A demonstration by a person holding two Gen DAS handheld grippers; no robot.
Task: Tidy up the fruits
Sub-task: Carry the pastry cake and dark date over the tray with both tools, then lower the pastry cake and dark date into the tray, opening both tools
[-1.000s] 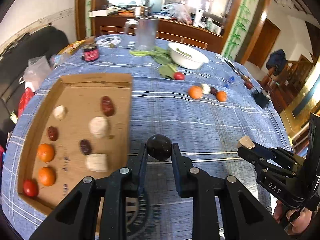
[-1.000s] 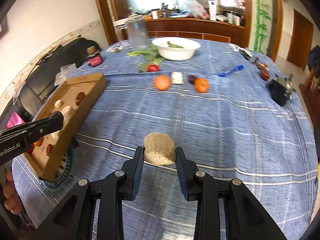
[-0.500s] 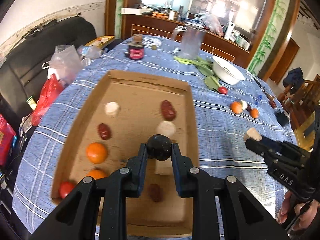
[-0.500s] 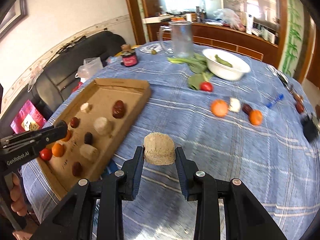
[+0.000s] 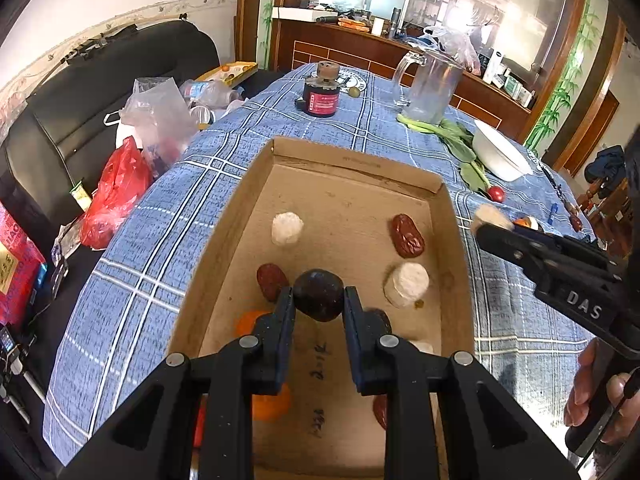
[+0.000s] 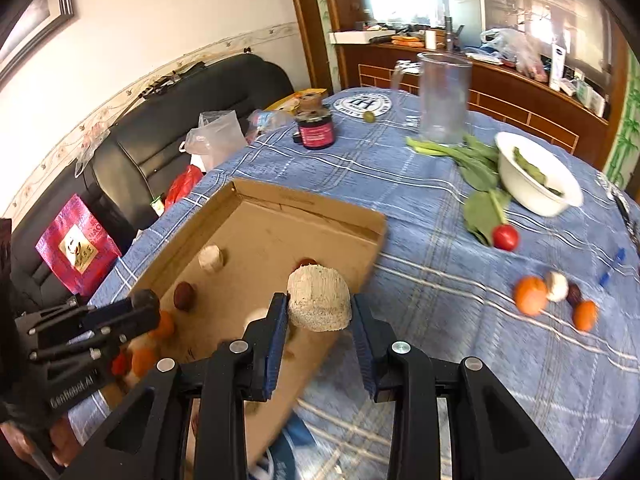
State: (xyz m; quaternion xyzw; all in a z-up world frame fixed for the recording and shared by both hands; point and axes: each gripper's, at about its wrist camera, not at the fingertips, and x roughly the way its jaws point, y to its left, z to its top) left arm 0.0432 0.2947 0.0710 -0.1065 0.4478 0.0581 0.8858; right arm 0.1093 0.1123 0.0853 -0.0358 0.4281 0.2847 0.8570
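In the left wrist view, the left tongs (image 5: 319, 304) are clamped on a dark round fruit (image 5: 319, 295), held above the middle of the cardboard tray (image 5: 352, 168) that lies on the blue-checked desk (image 5: 168, 220). Inside the tray lie two white cylinders (image 5: 287, 228) in plain sight, two red dates (image 5: 407, 236) toward its far half, and two oranges (image 5: 272, 402) partly hidden behind the fingers; a third date shows at the near right. Handwriting on the tray floor is too faint to read. The right tongs (image 5: 490, 218) come in from the tray's right edge, marked "DAS", with a pale piece at their tip. In the right wrist view, the right tongs (image 6: 319, 312) are clamped on a pale fibrous chunk (image 6: 319, 298), held over the tray's right wall (image 6: 372, 256). The left tongs (image 6: 145, 300), lettered "GenRobot.AI", hold the dark fruit over the tray's near-left corner. On the desk's right side sit two oranges (image 6: 531, 295), one white piece (image 6: 557, 286), one dark date (image 6: 575, 293) and one red tomato (image 6: 505, 237).
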